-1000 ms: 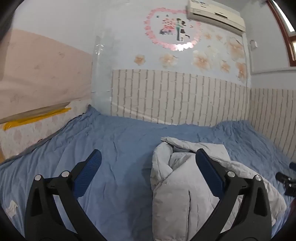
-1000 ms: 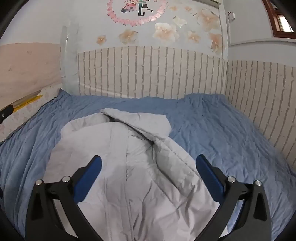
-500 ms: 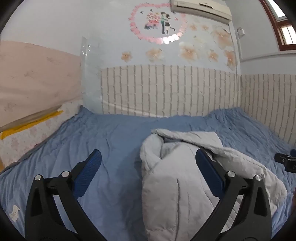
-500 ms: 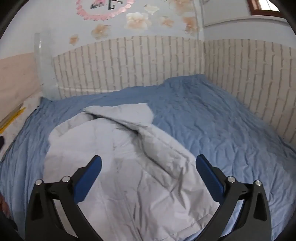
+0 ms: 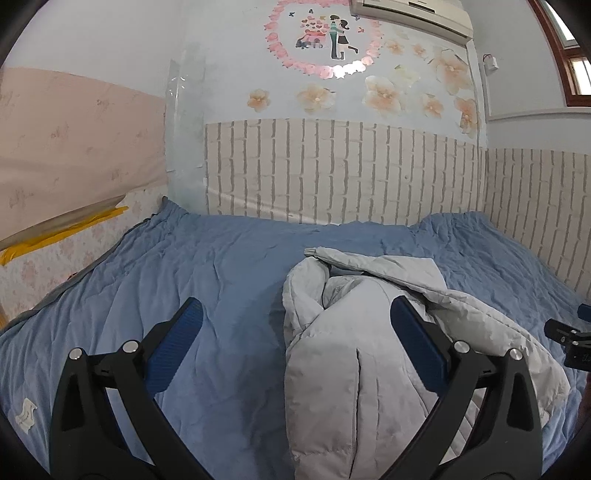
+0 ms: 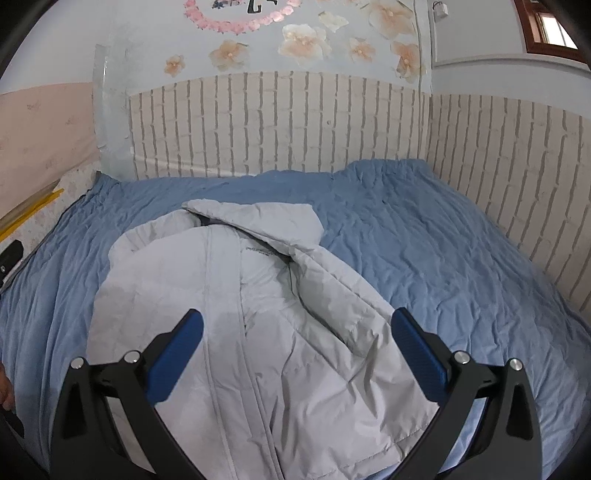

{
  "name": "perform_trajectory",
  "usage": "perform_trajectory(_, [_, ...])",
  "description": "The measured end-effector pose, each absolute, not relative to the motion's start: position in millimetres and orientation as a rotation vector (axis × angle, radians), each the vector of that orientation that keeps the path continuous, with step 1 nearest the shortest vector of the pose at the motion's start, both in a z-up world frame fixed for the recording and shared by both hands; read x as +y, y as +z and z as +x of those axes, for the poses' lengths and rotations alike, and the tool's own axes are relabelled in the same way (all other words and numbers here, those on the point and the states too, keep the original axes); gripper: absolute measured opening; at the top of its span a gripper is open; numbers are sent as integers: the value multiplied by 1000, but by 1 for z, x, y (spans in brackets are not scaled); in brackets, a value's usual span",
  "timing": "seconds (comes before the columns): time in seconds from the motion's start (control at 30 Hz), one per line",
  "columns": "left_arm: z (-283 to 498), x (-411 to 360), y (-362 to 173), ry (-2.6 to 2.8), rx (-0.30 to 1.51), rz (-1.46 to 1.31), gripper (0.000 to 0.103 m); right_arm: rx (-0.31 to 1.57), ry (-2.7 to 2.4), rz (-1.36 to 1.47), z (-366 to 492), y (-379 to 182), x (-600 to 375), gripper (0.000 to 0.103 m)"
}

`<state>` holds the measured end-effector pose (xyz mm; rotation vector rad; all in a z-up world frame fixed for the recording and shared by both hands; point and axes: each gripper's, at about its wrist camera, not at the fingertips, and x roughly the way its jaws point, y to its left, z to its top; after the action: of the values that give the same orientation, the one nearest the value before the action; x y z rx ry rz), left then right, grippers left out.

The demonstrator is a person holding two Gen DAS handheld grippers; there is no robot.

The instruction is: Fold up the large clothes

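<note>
A light grey padded jacket [image 6: 258,306] lies on a blue bedspread [image 6: 424,240], sleeves folded in over its front and the hood end toward the far wall. My right gripper [image 6: 295,332] hovers open above the jacket's lower half, nothing between its blue pads. In the left wrist view the same jacket [image 5: 351,350] lies to the right of centre; my left gripper [image 5: 293,332] stands open over its left edge, its left finger above bare bedspread [image 5: 184,280]. The right gripper's tip [image 5: 572,339] shows at that view's right edge.
The bed fills the corner between two walls clad in brick-pattern panels [image 6: 295,125]. A pink headboard panel [image 5: 74,147] with yellow tape [image 5: 55,236] runs along the left side. An air conditioner [image 5: 410,11] hangs high on the far wall. Bare bedspread extends left and right of the jacket.
Both grippers stay open while their views shift: the left view swung right then partly back. The right view swung right then back and now shows more of the far wall. The jacket lies unchanged.
</note>
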<state>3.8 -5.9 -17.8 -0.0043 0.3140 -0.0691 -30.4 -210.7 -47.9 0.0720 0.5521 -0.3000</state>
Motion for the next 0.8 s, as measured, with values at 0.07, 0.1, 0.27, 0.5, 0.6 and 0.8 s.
perform_trajectory(0.07, [4, -7, -18, -69, 310, 3, 100, 558, -296, 74, -30, -49, -210, 101])
perform_trajectory(0.1, [3, -7, -18, -68, 308, 5, 100, 559, -295, 75, -30, -48, -211, 101])
perform_trajectory(0.27, [-1, -9, -15, -63, 309, 4, 100, 570, -279, 73, -29, -46, -209, 101])
perform_trajectory(0.5, [-2, -12, -14, -65, 309, 10, 100, 574, -270, 77, -28, -47, -209, 101])
perform_trajectory(0.6, [-2, -11, -14, -63, 309, 8, 100, 571, -271, 77, -28, -48, -209, 101])
perform_trajectory(0.8, [-2, -11, -12, -57, 314, 9, 100, 573, -270, 76, -27, -50, -209, 101])
